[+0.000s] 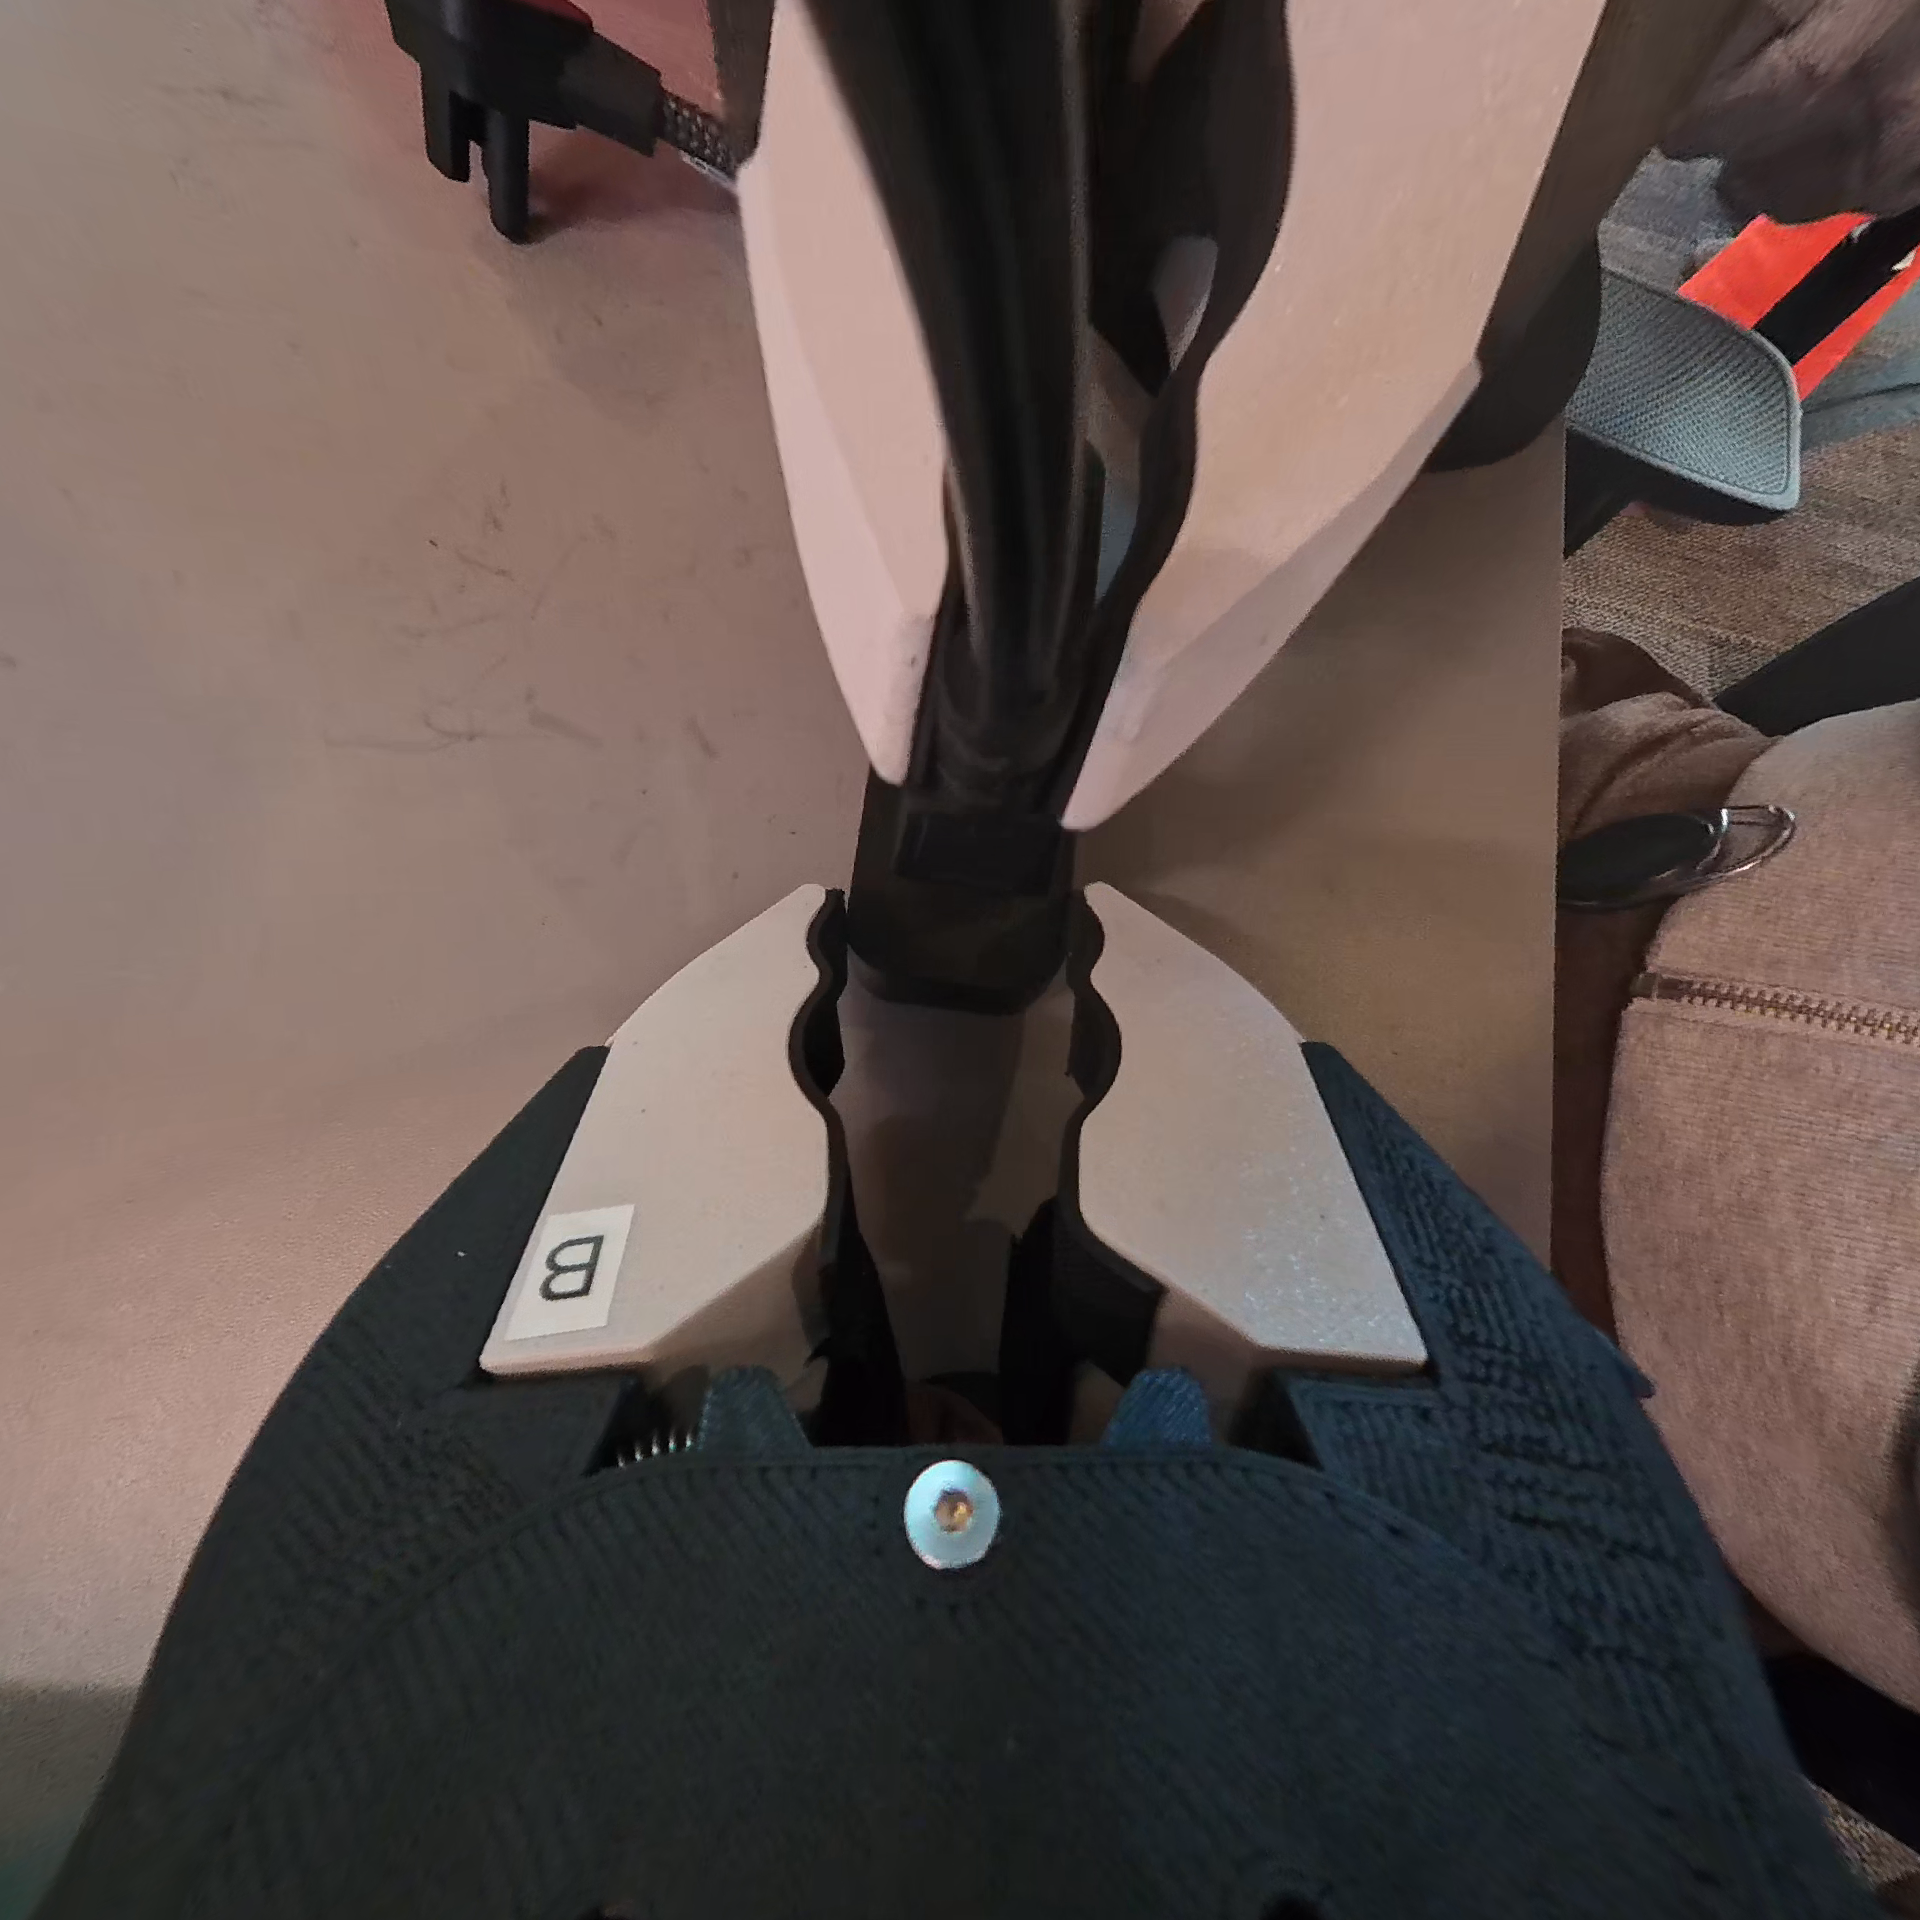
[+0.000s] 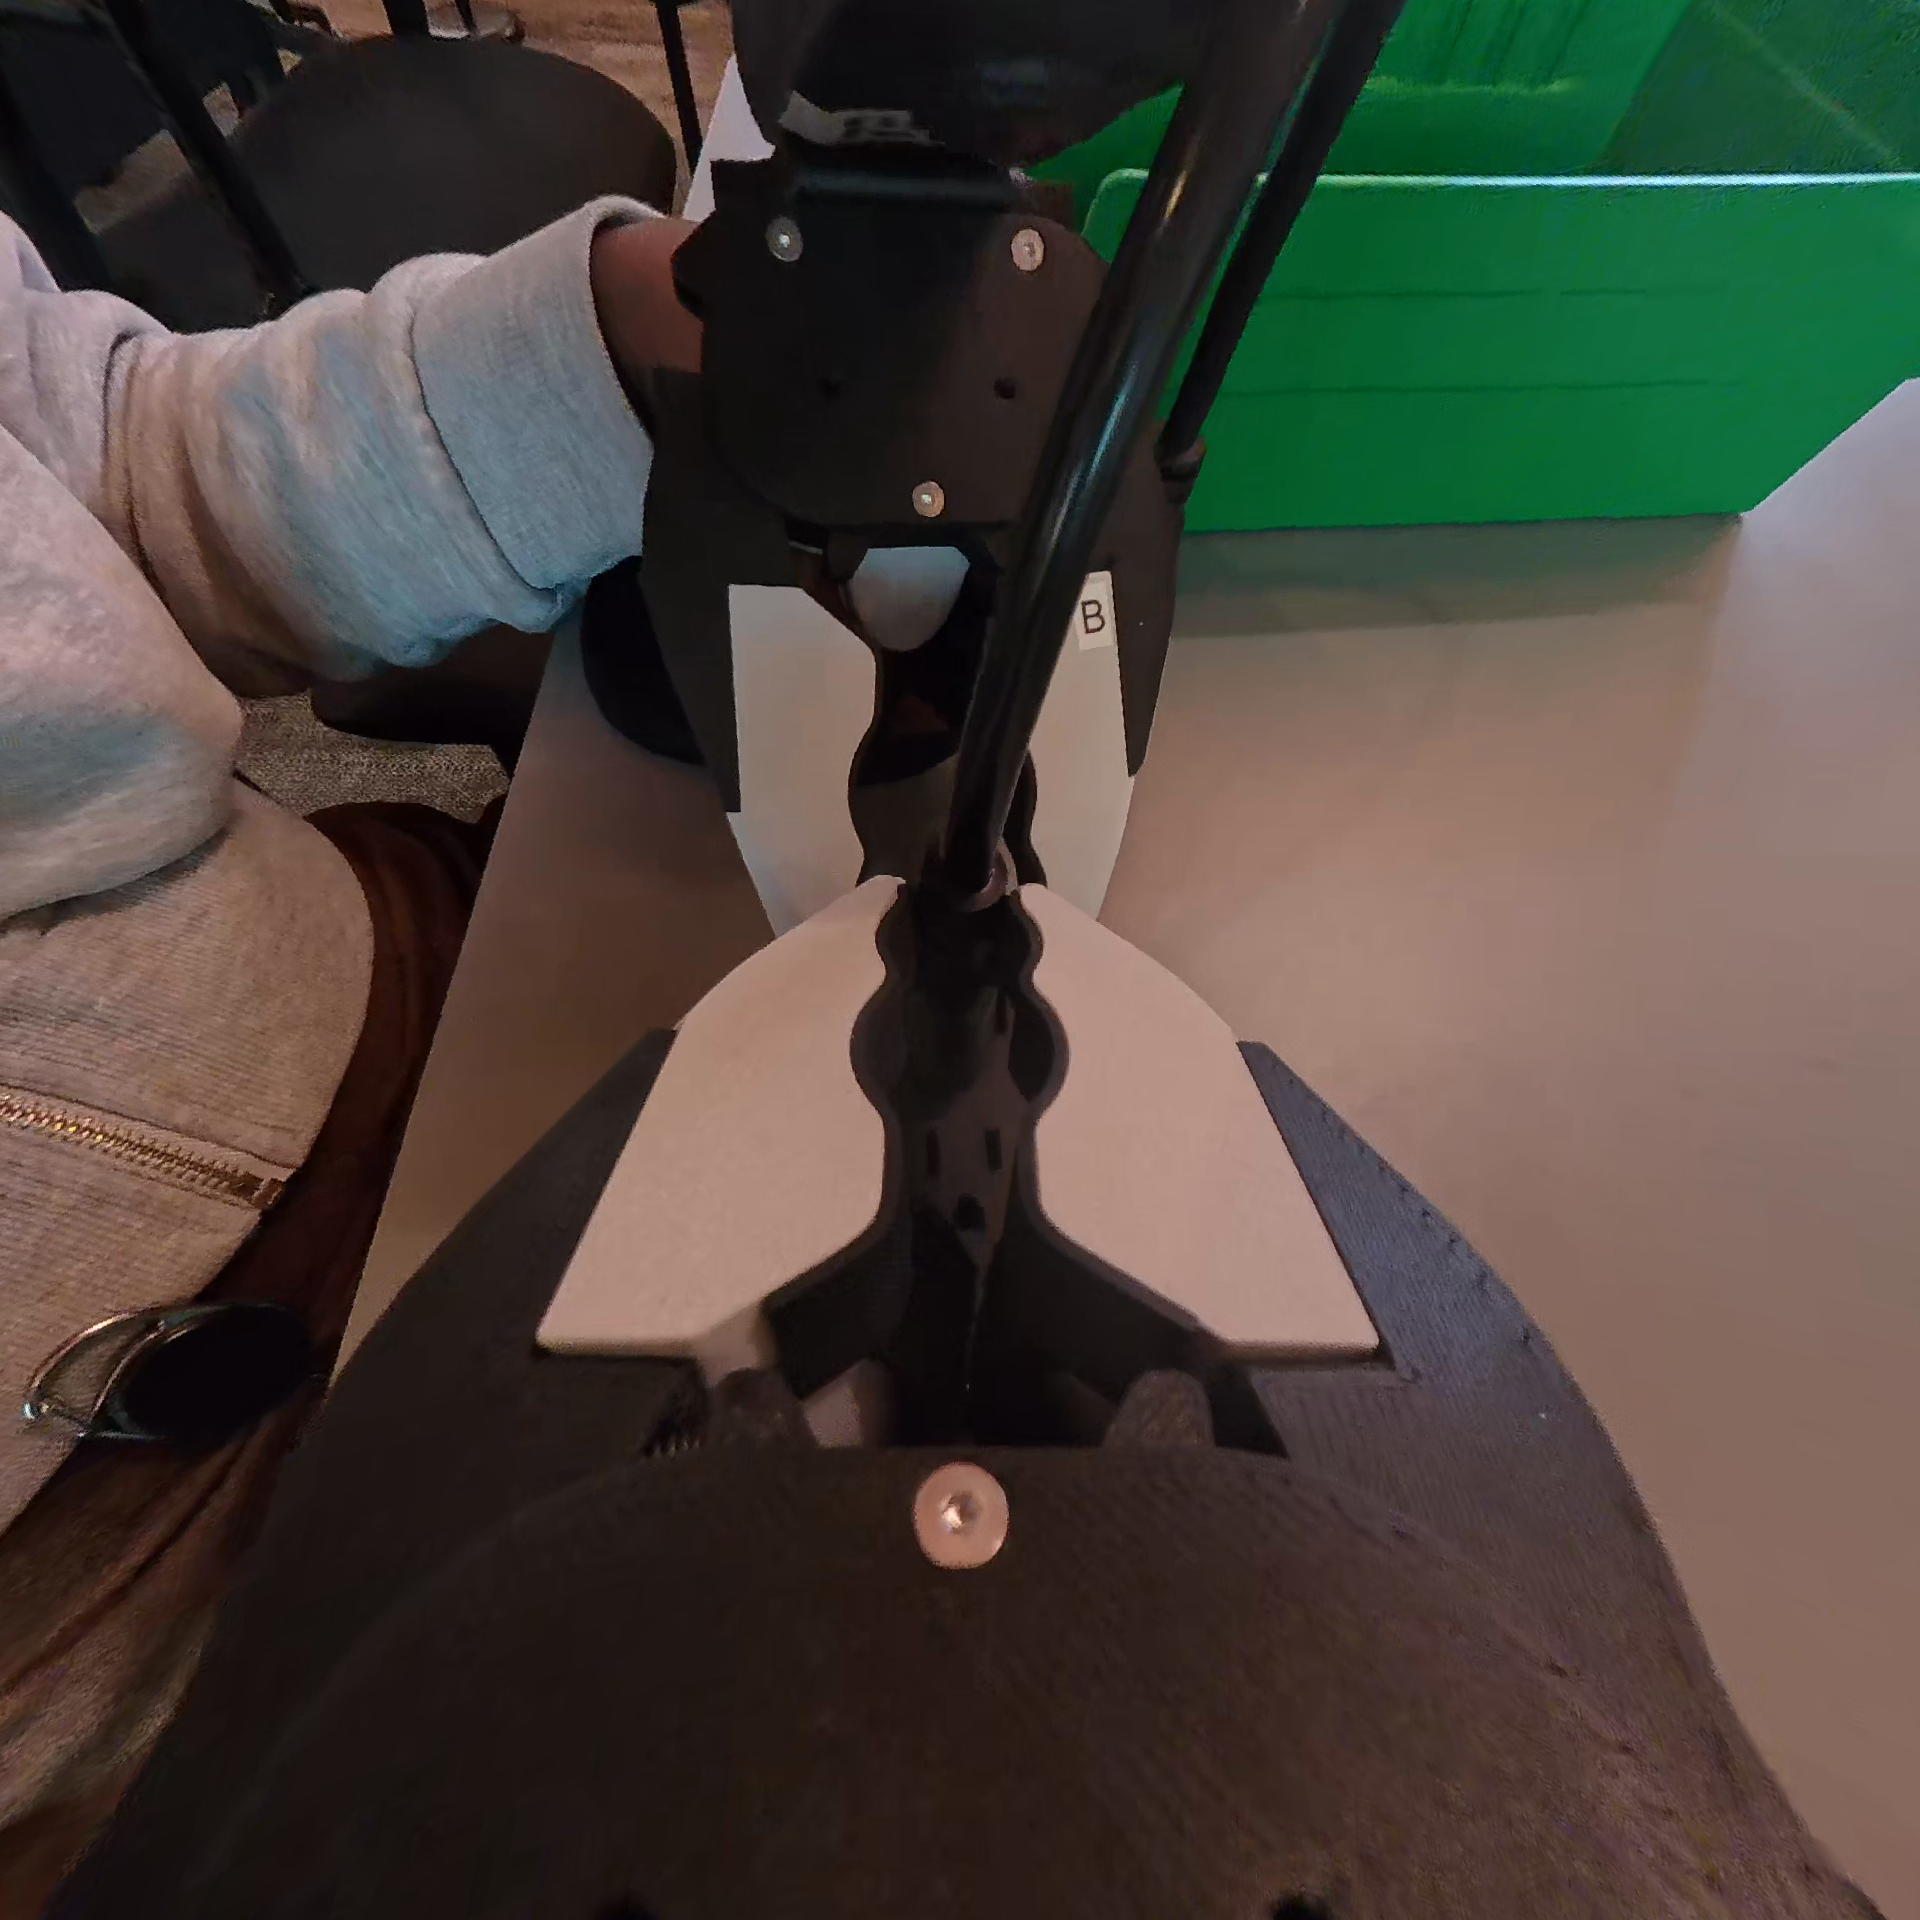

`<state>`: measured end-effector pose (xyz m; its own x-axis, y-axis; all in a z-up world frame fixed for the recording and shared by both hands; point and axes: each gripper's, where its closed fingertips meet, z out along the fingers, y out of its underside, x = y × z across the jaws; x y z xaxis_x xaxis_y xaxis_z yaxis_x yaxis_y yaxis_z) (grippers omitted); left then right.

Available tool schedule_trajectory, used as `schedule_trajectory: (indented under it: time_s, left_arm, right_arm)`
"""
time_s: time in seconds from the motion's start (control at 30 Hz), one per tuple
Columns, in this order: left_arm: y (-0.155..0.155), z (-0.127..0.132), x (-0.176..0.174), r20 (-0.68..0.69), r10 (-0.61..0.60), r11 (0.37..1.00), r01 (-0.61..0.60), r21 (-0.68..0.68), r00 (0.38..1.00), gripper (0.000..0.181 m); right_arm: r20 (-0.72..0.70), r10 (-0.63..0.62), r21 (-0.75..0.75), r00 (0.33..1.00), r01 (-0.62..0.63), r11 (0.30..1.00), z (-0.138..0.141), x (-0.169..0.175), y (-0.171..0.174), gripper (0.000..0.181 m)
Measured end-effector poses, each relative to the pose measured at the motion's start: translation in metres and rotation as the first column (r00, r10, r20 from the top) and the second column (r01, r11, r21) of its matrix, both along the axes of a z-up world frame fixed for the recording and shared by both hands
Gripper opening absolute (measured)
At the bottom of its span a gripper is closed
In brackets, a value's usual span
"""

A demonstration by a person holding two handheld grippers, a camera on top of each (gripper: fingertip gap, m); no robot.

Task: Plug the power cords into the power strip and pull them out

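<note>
Plug [image 1: 956, 961] looks pinched in left gripper [image 1: 956, 904] tips, seated at the end of power strip [image 2: 961, 1174], which right gripper [image 2: 961, 894] clamps; hold both grips firm and move plug straight along its prongs, no twisting.

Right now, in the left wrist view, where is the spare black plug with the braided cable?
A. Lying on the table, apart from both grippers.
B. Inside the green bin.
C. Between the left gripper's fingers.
A: the spare plug lies on the table at the upper left, clear of the left gripper, shut on another plug, and the right gripper, shut on the power strip.
</note>
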<state>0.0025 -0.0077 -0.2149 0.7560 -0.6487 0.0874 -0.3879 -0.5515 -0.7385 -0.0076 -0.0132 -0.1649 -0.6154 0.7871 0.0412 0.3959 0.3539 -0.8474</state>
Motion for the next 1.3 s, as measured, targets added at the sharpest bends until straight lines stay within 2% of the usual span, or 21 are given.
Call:
schedule_trajectory:
  time_s: [0.2, 0.4, 0.6, 0.73, 0.87, 0.93, 1.0, 1.07, 1.13, 1.23, 1.3]
  left_arm:
    - [0.0, 0.0, 0.0, -0.003, -0.002, 1.0, 0.002, 0.003, 1.0, 0.041]
    - [0.0, 0.0, 0.0, 0.001, -0.005, 1.0, 0.005, 0.004, 1.0, 0.041]
    - [-0.001, 0.0, -0.001, 0.007, -0.003, 1.0, 0.003, -0.003, 1.0, 0.041]
    - [-0.001, 0.0, 0.0, 0.003, -0.005, 1.0, 0.005, 0.001, 1.0, 0.041]
    - [-0.001, 0.0, 0.0, 0.002, -0.004, 1.0, 0.004, -0.001, 1.0, 0.041]
    - [-0.001, 0.0, 0.0, 0.002, -0.004, 1.0, 0.004, 0.0, 1.0, 0.041]
    - [-0.001, 0.0, 0.0, 0.003, -0.004, 1.0, 0.004, 0.0, 1.0, 0.041]
    - [-0.001, 0.0, 0.0, 0.005, -0.004, 1.0, 0.004, -0.002, 1.0, 0.041]
    - [-0.001, 0.0, 0.0, 0.005, -0.004, 1.0, 0.004, -0.001, 1.0, 0.041]
    - [-0.001, 0.0, -0.001, 0.003, -0.004, 1.0, 0.004, 0.0, 1.0, 0.041]
    - [0.0, 0.0, -0.001, 0.003, -0.004, 1.0, 0.004, 0.002, 1.0, 0.041]
  right_arm:
    - [0.019, 0.013, 0.052, 1.0, -0.014, 0.999, 0.0, 0.001, 0.0, 0.019]
    - [-0.084, 0.007, 0.06, 0.996, -0.002, 0.998, 0.001, 0.002, -0.002, 0.019]
    - [-0.056, 0.005, 0.041, 0.998, -0.003, 0.999, 0.001, 0.0, -0.002, 0.019]
    - [-0.014, 0.021, 0.081, 1.0, -0.02, 0.997, 0.001, 0.0, -0.001, 0.019]
    - [0.021, 0.016, 0.032, 1.0, -0.017, 0.999, 0.002, 0.0, -0.002, 0.018]
    - [0.016, -0.001, 0.081, 1.0, -0.001, 0.997, 0.004, 0.0, 0.0, 0.018]
    - [0.047, -0.011, 0.172, 0.999, 0.002, 0.985, 0.001, 0.001, 0.009, 0.068]
    - [0.05, -0.016, 0.203, 0.999, 0.005, 0.979, 0.006, 0.003, 0.012, 0.074]
    - [0.066, 0.014, 0.208, 0.998, -0.028, 0.978, 0.016, 0.006, 0.009, 0.064]
    - [0.15, 0.076, 0.216, 0.986, -0.108, 0.97, 0.023, 0.014, 0.004, 0.027]
    - [0.253, 0.08, 0.199, 0.964, -0.133, 0.971, 0.018, 0.017, 0.004, 0.023]
